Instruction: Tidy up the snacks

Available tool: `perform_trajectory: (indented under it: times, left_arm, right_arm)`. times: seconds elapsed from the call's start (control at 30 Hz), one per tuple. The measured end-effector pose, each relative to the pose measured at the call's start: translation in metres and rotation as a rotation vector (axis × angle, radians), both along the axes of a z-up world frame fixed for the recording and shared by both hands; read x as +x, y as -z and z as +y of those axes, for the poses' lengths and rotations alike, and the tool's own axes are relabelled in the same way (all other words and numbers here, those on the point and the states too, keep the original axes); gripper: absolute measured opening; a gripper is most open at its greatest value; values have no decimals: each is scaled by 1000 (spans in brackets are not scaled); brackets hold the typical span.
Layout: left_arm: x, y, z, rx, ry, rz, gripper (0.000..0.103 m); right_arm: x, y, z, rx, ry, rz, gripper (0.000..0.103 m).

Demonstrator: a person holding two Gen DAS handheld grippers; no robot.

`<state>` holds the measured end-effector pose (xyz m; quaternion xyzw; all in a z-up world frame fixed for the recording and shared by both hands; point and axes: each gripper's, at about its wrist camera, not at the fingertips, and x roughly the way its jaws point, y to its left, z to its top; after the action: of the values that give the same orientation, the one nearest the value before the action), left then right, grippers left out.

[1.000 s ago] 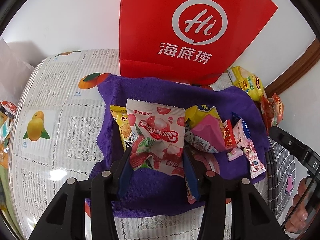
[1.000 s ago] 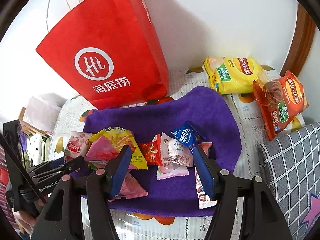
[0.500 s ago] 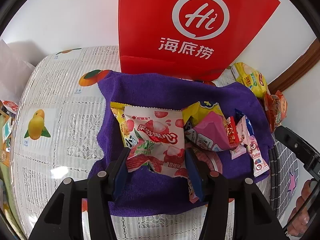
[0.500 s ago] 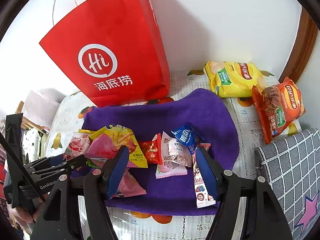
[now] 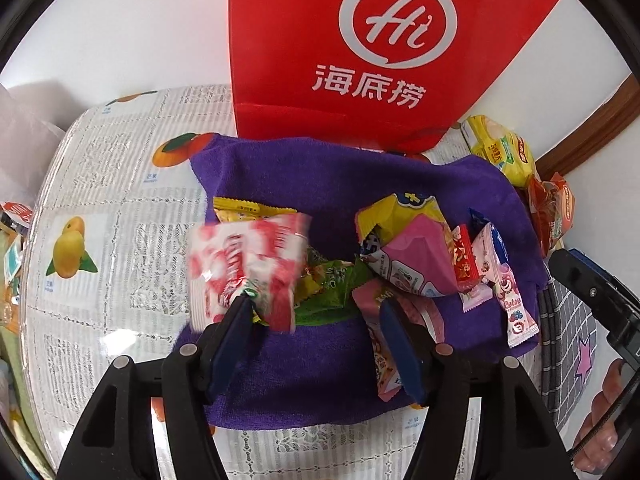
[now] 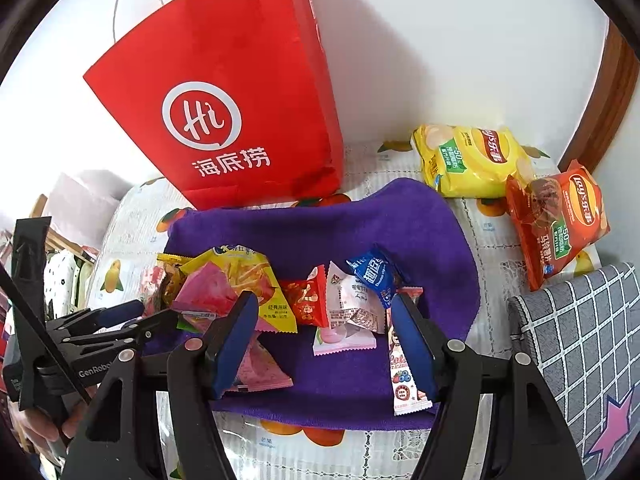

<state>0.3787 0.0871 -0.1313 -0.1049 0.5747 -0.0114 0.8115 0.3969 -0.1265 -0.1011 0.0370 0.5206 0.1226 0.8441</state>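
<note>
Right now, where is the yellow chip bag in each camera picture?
Left wrist view: the yellow chip bag sits at the far right edge, past the purple towel, squeezed small.
Right wrist view: the yellow chip bag lies upper right, big and clear, beside the orange chip bag.
Shared landmark: the red paper bag stands just left of it in both.
</note>
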Motion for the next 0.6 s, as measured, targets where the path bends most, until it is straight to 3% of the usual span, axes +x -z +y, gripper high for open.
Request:
perform_trajectory:
  times: [0.23,0.6]
  left_arm:
    - [-4,-14,2,3,1,-40,64]
    - [-18,-47,15,-11,-8,-146,65]
  right_arm:
    - [-4,-6,3,-14,-7,-22,68]
    - [-30,-41,13,-118,-38,-161,69]
